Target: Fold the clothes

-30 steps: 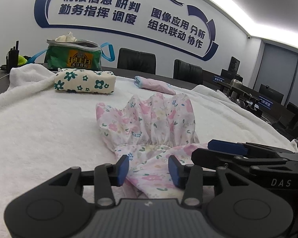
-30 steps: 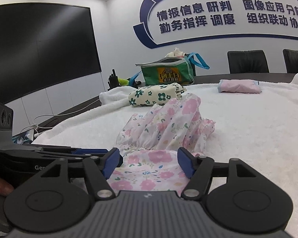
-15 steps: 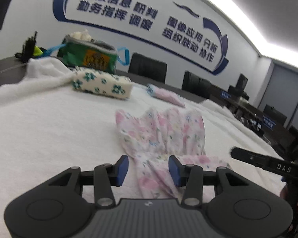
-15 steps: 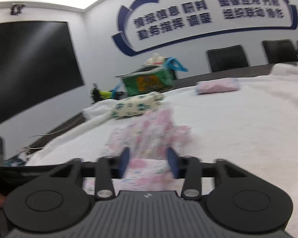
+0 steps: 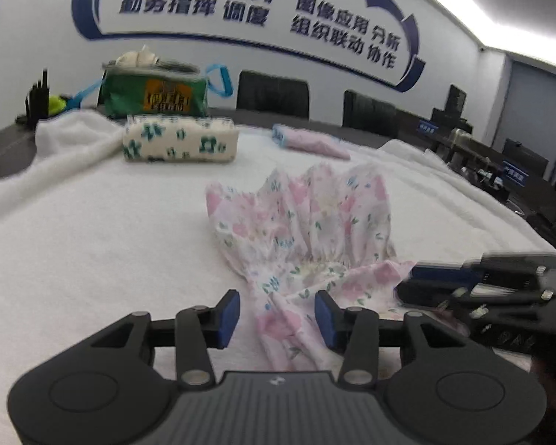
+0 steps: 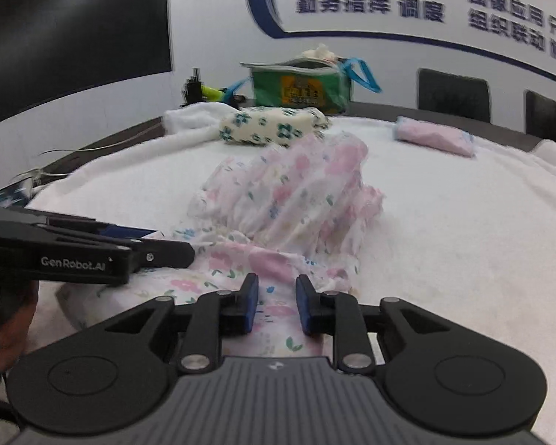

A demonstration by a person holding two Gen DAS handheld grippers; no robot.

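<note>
Floral garment (image 6: 293, 200) between right claw (image 6: 277, 306) pads

Both views motion-blurred; I can't read the wall lettering (image 5: 263, 11). Floral garment (image 6: 278, 215): near hem hidden under right gripper (image 6: 277, 306) body. Can't tell if pads pinch cloth.

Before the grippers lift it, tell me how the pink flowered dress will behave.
The pink flowered dress will probably sag and drape, since its gathered cloth already lies in soft wrinkles. It looks thin, so likely light. On the fluffy white blanket it may drag and bunch rather than slide.
</note>
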